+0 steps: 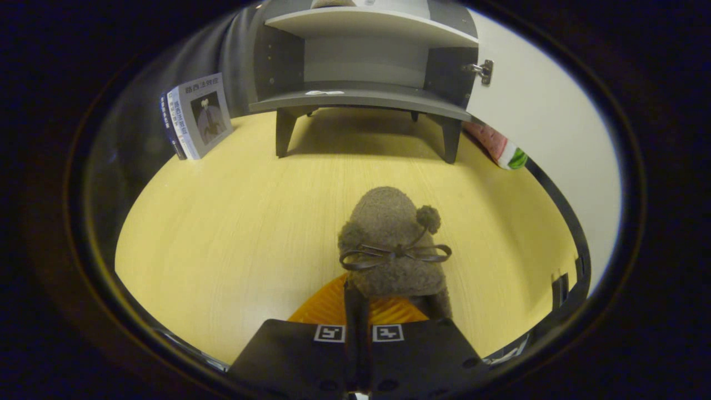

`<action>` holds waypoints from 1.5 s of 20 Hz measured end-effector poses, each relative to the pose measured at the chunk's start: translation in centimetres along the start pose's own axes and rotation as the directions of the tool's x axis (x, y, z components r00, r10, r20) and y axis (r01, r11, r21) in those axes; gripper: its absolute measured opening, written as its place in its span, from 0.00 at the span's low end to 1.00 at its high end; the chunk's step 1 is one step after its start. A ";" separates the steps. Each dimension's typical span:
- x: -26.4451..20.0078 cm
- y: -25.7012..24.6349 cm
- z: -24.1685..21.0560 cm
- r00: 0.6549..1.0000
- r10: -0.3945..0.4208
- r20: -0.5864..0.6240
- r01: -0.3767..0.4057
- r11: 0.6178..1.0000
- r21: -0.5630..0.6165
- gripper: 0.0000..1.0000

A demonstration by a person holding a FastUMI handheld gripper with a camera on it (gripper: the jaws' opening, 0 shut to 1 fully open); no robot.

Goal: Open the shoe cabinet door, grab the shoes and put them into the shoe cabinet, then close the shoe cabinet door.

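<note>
Gripper view: fingers nearly together, gripper [358, 303] clamped on the rear edge of the fuzzy brown slipper [391, 244]. I can't confirm both fingers are actually pressing the fabric, since the pinch point is hidden under the fleece, but the slipper sits right at the fingertips with its toe pointing ahead toward the shoe cabinet [364, 66]. Can't tell if it's lifted or dragging on the yellow wooden tabletop [222, 233]. Cabinet door [547, 111] is swung open to the right, hinge [482, 71] visible, lower shelf [361, 99] looks free; something already sits on the top shelf, too cropped to identify. Risks, my read: grip is on soft pile at the heel, so the long toe hangs forward and can sag or twist out if the move is quick. The loose bow lace [395, 254] and pompom [428, 218] could snag on the lower shelf's front edge on entry. The slot between the shelves is low, so coming in too high clips the upper shelf [372, 23], too low and the toe butts the lower shelf lip and pushes the light cabinet back on its legs. The open door crowds the right side, so drifting that way could knock it. Book [197, 115] leaning at left and the watermelon-pattern item [502, 149] behind the door are well clear.
</note>
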State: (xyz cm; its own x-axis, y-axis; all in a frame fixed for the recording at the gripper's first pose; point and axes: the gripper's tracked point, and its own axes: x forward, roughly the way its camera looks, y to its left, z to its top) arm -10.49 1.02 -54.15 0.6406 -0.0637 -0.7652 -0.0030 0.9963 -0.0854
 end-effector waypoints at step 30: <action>-21.4 -6.7 28.9 0.889 0.100 0.447 -0.096 0.995 -0.032 0.03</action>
State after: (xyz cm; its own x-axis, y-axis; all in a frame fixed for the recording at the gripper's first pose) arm -2.00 -2.67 -18.71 0.9125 0.0690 -0.4031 -0.0894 0.9955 -0.0319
